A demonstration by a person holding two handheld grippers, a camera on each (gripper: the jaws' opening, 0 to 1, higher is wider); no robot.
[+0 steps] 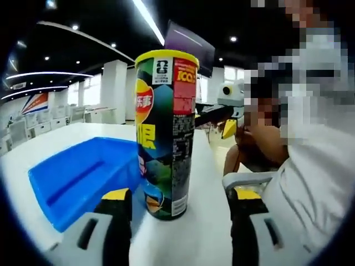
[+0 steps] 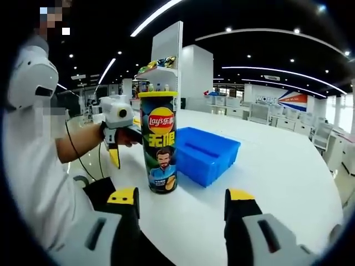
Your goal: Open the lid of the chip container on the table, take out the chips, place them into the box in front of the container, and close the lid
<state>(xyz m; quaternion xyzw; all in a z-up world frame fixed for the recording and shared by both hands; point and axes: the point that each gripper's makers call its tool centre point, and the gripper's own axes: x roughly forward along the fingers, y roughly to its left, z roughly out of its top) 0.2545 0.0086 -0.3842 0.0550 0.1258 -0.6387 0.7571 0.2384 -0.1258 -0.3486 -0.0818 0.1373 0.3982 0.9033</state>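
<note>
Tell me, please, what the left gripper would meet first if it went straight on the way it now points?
Most likely the upright chip container, which stands on the table between the open jaws of the left gripper just ahead; the blue box lies off to one side.

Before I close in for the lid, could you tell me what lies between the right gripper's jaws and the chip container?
Only bare white table separates the right gripper from the chip container, as the right gripper view shows.

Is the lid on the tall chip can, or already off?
On. The yellow lid caps the upright green chip can, standing beside the blue plastic box.
</note>
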